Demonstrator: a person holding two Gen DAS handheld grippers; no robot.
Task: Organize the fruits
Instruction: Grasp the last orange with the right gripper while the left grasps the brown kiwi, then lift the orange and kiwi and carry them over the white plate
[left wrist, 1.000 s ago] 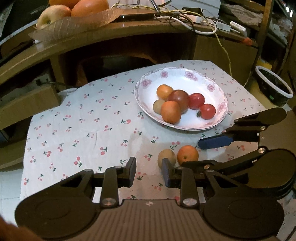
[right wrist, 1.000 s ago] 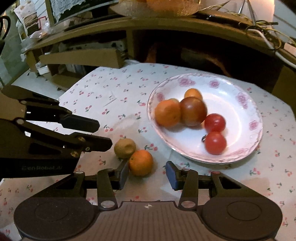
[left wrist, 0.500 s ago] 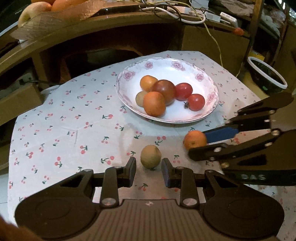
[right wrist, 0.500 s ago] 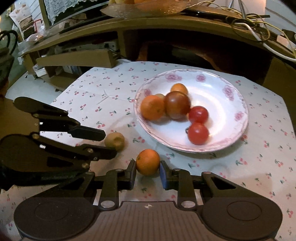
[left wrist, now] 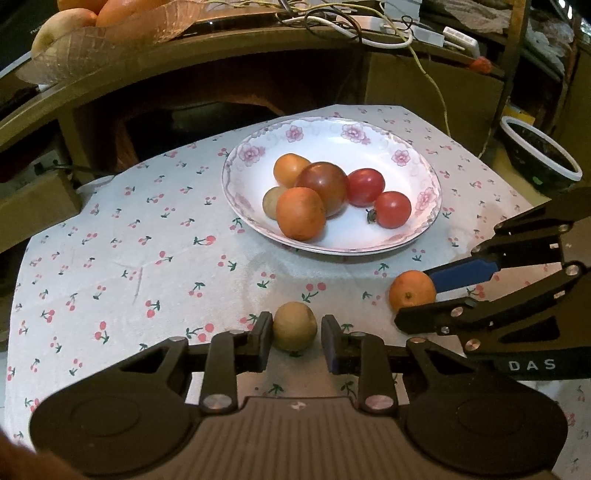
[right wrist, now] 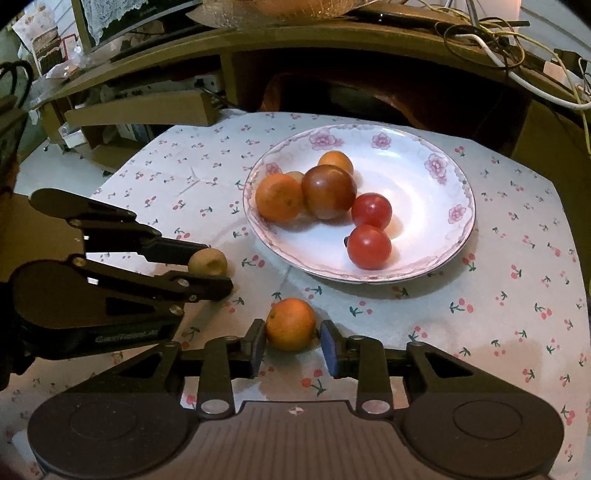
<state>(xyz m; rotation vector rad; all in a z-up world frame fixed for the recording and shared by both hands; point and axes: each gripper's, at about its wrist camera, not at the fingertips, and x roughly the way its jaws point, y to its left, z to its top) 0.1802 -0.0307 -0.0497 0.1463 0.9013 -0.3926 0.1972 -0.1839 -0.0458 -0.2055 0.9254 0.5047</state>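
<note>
Both grippers are now bracketing their fruits more closely than half a second ago, each fruit sitting deeper between the fingers. Left gripper [left wrist: 294,334] is straddling a tan round fruit [left wrist: 294,325] on the cherry-print cloth [left wrist: 110,266]; the jaws are standing apart, the left finger [left wrist: 263,339] looking as if it is touching the fruit's side while a narrow gap is showing at the right finger. Right gripper [right wrist: 291,341] is doing the same around a small orange [right wrist: 290,324], jaws apart with a sliver of space on the right side and the left finger just beside the peel; contact cannot be confirmed there. Neither fruit is lifted: both are resting on the cloth covering the surface.

Seen from the left wrist camera, the orange [left wrist: 412,290] is lying at about 3 o'clock from the tan fruit, well apart from it. A flowered white plate [left wrist: 417,162] is sitting at 12 o'clock from both, near but not touching either fruit. On the plate, two red tomatoes [right wrist: 369,230] are lying at the right, a dark brownish-red tomato [right wrist: 328,191] in the middle, an orange fruit [right wrist: 279,197] at its left, with two smaller pieces tucked behind. Beyond the cloth, a wooden shelf [left wrist: 184,55] is carrying a leaf-shaped dish of larger fruit [left wrist: 103,26] and a tangle of cables [left wrist: 369,26].
</note>
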